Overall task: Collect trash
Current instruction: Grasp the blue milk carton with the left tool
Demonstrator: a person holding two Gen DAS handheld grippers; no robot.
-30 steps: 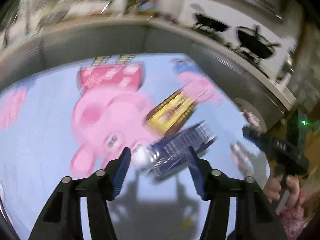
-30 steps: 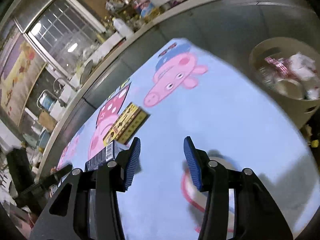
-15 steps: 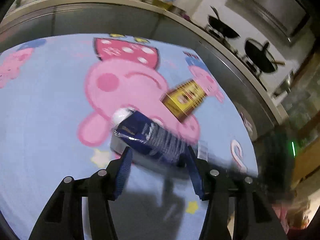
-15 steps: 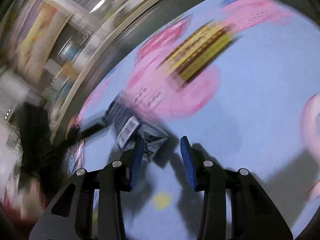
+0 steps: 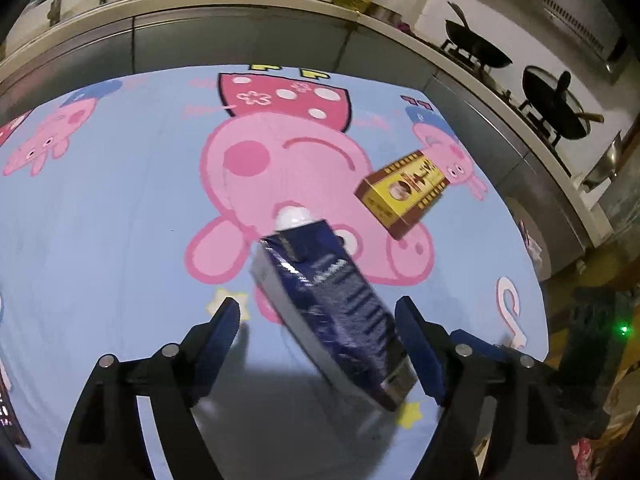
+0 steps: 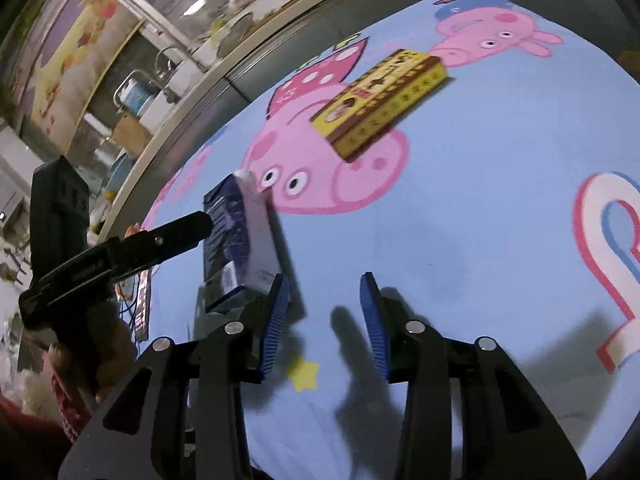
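My left gripper has its fingers spread around the dark blue carton lying on the cartoon-print desk, its white cap pointing away, while my right gripper hangs beside it with fingers apart and empty, the yellow box farther off.

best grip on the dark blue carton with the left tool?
Across the mid-body of the dark blue carton, on its two long flat side faces, coming in from the base end. It lies flat between the left tool's open fingers, white cap pointing away. Avoid the tapered cap end.
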